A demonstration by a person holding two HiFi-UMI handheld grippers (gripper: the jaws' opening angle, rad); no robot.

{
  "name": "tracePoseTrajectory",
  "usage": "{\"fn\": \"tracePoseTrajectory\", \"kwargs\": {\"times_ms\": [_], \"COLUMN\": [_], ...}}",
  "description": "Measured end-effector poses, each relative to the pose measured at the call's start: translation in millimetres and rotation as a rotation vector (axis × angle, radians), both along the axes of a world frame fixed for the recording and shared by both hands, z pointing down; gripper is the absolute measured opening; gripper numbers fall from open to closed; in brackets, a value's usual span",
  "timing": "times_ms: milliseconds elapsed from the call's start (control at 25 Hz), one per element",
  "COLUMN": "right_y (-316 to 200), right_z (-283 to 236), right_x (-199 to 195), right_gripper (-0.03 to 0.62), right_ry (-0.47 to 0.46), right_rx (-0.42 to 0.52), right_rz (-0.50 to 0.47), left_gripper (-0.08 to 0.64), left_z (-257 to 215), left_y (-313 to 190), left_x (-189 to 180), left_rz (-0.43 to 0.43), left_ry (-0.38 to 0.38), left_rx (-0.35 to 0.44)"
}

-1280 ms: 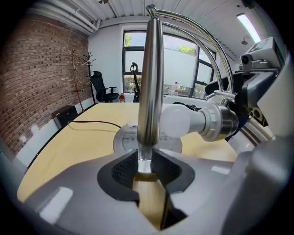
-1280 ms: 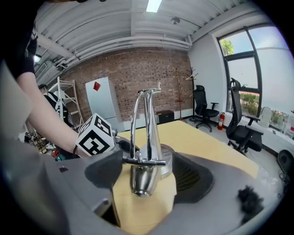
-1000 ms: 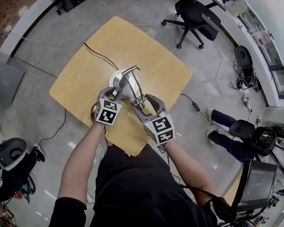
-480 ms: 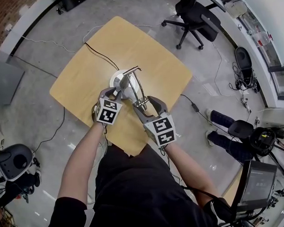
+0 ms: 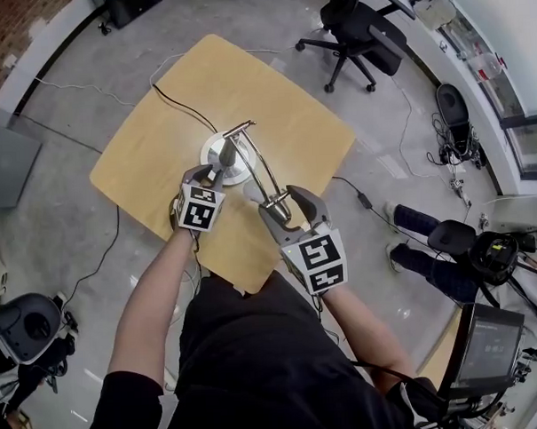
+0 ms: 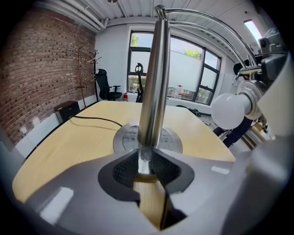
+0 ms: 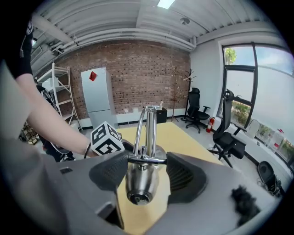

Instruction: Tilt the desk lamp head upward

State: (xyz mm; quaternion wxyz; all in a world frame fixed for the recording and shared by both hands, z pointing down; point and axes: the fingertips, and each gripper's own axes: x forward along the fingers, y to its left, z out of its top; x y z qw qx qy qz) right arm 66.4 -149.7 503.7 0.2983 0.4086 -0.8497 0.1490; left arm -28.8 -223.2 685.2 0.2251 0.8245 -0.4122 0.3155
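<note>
Hold the foot of the lamp firm and turn only the head.

Left tool (image 6: 144,167) closed on the upright post (image 6: 152,87), low down, just above the round base (image 6: 126,140) on the desk (image 5: 150,143). Good place for an anchor: press a little downward there, to prevent tipping or sliding of the whole lamp during the lift.

Right tool (image 7: 146,170) gripping the lamp head (image 7: 141,186) by the short cross bar (image 7: 147,159) at its pivot, one pad against each end of the bar, jaws drawn slightly tighter just now. Lamp head up in the air at the end of the two curved rods (image 5: 259,165), well out from the base on the person's side, white bulb (image 6: 230,110) facing back toward the post.

For the tilt itself, probably better to roll the right wrist around the line of the cross bar than to pull the head straight up; pulling likely to bend the rods or drag the base. Move slowly, because of the smooth metal and the narrow contact at the bar ends: some risk of slipping out of the pads. Watch the bulb end and stop once clearly raised. Avoid squeezing the bulb or touching it with the pads.
</note>
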Motion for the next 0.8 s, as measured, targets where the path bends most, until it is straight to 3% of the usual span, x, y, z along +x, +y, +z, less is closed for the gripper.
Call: {"fn": "tracePoseTrajectory", "kwargs": {"times_ms": [600,800], "right_y": [-3,-5], "right_z": [-34,-38], "right_x": [7,6], "right_gripper": [0.270,0.270], "right_ry": [-0.025,-0.023], "right_rx": [0.035,0.034], "right_rz": [0.033,0.037], "left_gripper": [0.097,0.103], "left_z": [7,-8], "left_y": [-4,9], "left_x": [4,13], "left_rz": [0.018,0.112], "left_ry": [0.007,0.045], "left_rx": [-0.021,0.037]}}
